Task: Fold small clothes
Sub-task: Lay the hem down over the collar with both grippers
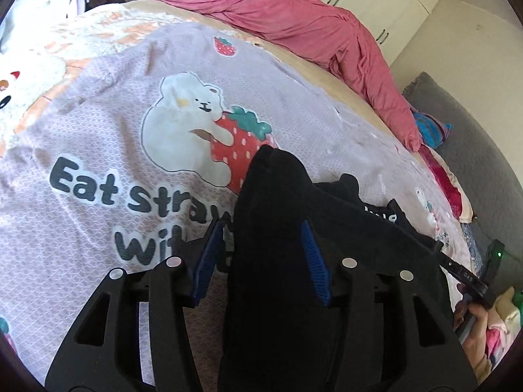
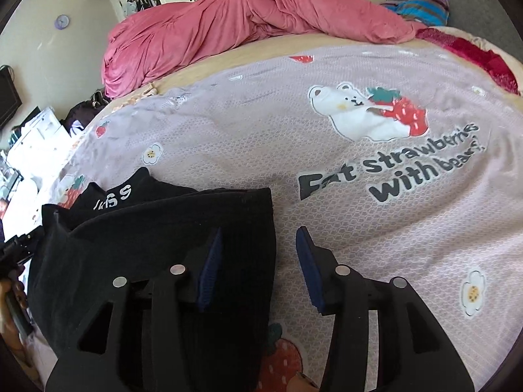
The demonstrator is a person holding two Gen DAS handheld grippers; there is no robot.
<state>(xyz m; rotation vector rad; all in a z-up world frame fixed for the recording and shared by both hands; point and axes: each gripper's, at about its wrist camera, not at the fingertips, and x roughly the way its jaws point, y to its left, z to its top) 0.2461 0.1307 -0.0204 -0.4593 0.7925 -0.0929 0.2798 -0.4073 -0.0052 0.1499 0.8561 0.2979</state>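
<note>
Clearly the small black knit garment with white lettering (image 1: pixel 278 228) is soft, light and floppy: it sags and creases wherever it is unsupported, so it will not hold a fold unless laid flat and pressed down. It lies on the near part of the lilac bedspread printed with a bear and strawberries (image 1: pixel 98 114), with the crumpled pink duvet (image 1: pixel 294 16) far behind.

In the left wrist view the left gripper (image 1: pixel 261 254) has its blue-padded jaws partly open; the cloth runs up between them, lying against the right pad with a gap at the left one, so it looks released rather than pinched. In the right wrist view the right gripper (image 2: pixel 258 268) is likewise partly open, the garment's right edge draped over its left finger, the right finger bare over the bedspread.

My judgement: the fabric is grippy, not slippery, and unbreakable; the best holds are the two corners of a hemmed edge, one per gripper, keeping it taut.
</note>
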